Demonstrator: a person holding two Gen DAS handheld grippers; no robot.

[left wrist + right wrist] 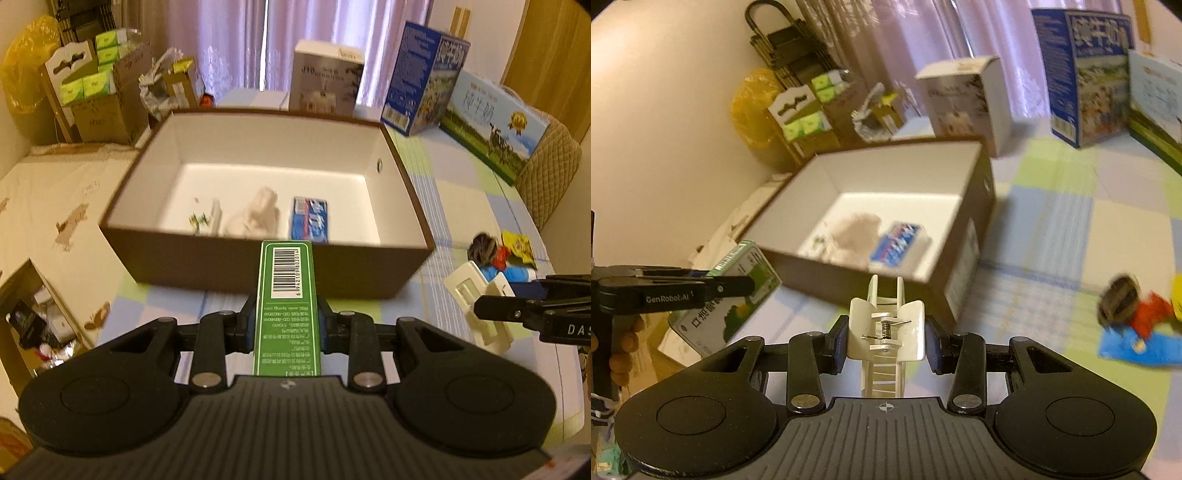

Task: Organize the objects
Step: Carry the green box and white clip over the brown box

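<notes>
My left gripper (286, 328) is shut on a long green box (286, 295) with a barcode, held just before the near wall of the open brown box (258, 266). The green box also shows in the right wrist view (738, 291). My right gripper (886, 339) is shut on a white hair claw clip (886, 328), held before the brown box's (964, 266) near corner. The clip shows in the left wrist view (476, 295). Inside the brown box lie a white crumpled item (258, 214), a blue pack (309, 219) and a small white packet (207, 219).
Milk cartons (424, 77) and a white carton (325, 74) stand behind the brown box. A dark hair tie (1117, 299), red and yellow bits and a blue pack (1137, 343) lie on the checked cloth at right. Cardboard boxes (107, 103) stand at the far left.
</notes>
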